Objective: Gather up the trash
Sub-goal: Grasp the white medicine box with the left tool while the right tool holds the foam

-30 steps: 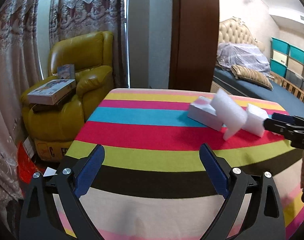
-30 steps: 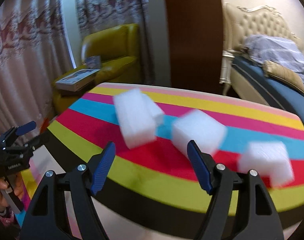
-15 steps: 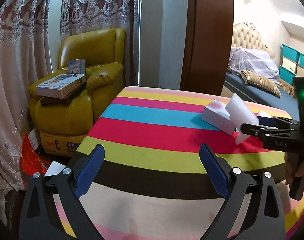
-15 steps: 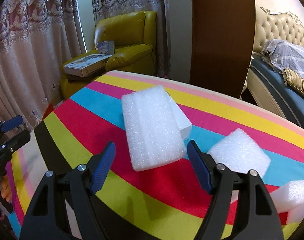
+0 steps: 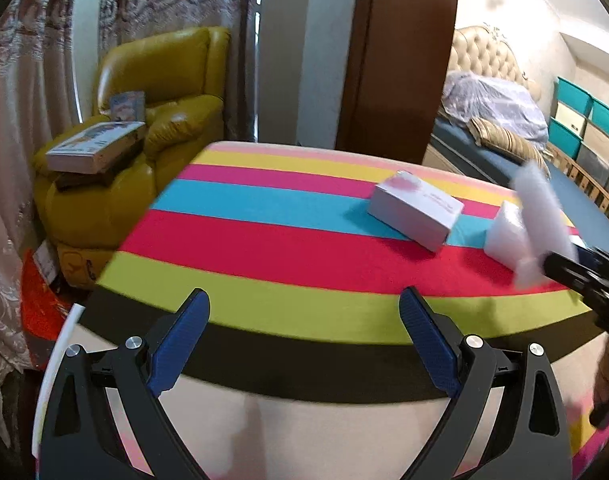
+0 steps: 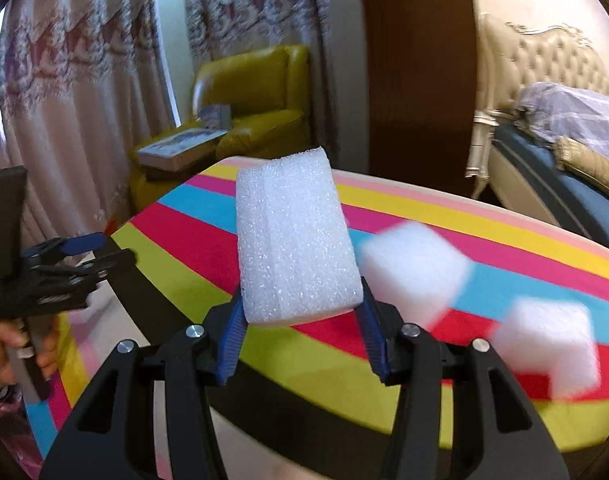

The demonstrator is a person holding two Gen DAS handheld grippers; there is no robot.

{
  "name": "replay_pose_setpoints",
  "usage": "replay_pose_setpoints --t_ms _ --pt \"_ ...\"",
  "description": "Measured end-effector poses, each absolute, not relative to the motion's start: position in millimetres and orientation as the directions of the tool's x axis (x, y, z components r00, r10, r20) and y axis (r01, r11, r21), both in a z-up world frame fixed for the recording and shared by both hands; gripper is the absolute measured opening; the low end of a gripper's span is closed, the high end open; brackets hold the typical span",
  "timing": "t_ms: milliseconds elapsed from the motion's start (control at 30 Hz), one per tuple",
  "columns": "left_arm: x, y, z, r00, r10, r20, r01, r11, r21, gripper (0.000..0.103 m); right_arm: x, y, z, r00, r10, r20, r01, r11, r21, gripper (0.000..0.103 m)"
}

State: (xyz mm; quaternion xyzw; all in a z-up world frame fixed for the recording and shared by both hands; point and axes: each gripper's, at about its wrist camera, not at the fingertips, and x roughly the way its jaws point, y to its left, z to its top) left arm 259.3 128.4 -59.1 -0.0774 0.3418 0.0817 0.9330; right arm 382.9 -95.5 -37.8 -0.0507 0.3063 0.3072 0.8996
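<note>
My right gripper is shut on a flat white foam slab and holds it up above the striped tabletop. The slab also shows in the left wrist view, blurred, at the far right. Two more white foam blocks lie on the red and blue stripes to its right. A white cardboard box lies on the table beyond a foam block. My left gripper is open and empty over the table's near edge.
A yellow armchair with books stacked on it stands left of the table. Curtains hang behind it. A bed with a tufted headboard is at the right. Teal storage boxes stand far right.
My right gripper closed on the foam slab and lifted it off the white box. The left gripper stayed open and shifted a little.
</note>
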Motion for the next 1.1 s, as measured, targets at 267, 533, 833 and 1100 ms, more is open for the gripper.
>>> replay_pose_setpoints --t_ms 267,533,833,1100 --pt "344 79 -57 0.735 0.082 -0.673 -0.229 0.964 -0.132 0.090 354 -168 -27 0.705 0.450 -0.548 -0.475 0.873 0.106 0.050" --pt "423 46 -65 0.643 0.139 -0.754 -0.325 0.940 -0.104 0.090 345 -216 -26 0.736 0.438 -0.516 -0.428 0.892 0.146 0.050" --pt "460 39 -78 0.567 0.176 -0.805 -0.366 0.929 -0.054 0.090 344 -240 -29 0.741 0.441 -0.506 -0.400 0.896 0.195 0.050" --pt "400 81 -76 0.563 0.156 -0.812 -0.313 0.949 -0.034 0.091 345 -218 -27 0.722 0.461 -0.516 -0.422 0.884 0.200 0.050"
